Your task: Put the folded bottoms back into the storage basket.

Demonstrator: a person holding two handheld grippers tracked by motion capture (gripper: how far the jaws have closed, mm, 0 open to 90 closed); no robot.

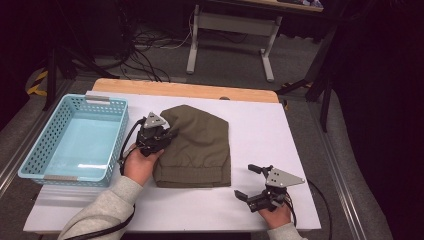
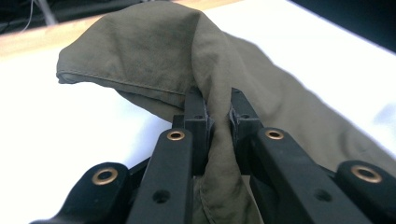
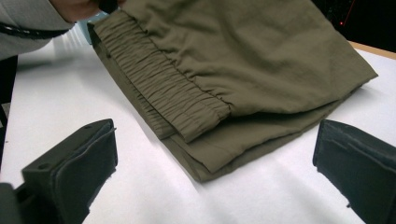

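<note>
Olive garment point(image 3: 243, 60): top and right portions cut off by the right gripper view's edge. Fold pinched in left gripper point(image 2: 218, 116): lower end hidden between jaws. Person's sleeve point(image 1: 100, 210): cut off at bottom edge.

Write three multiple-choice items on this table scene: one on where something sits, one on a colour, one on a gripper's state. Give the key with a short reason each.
1. Where does the basket sit relative to the folded garment?
A. To its left
B. To its right
C. On top of it

2. What colour is the garment?
A. Bright red
B. Olive green
C. White

3. How is the left gripper?
A. Wide open above the table
B. Shut on the garment
C. Resting inside the basket

Key:
1 A, the high view shows the light blue basket at the table's left end.
2 B, the cloth is olive in all views.
3 B, its jaws pinch a fold of cloth, while the right gripper is open.
</note>
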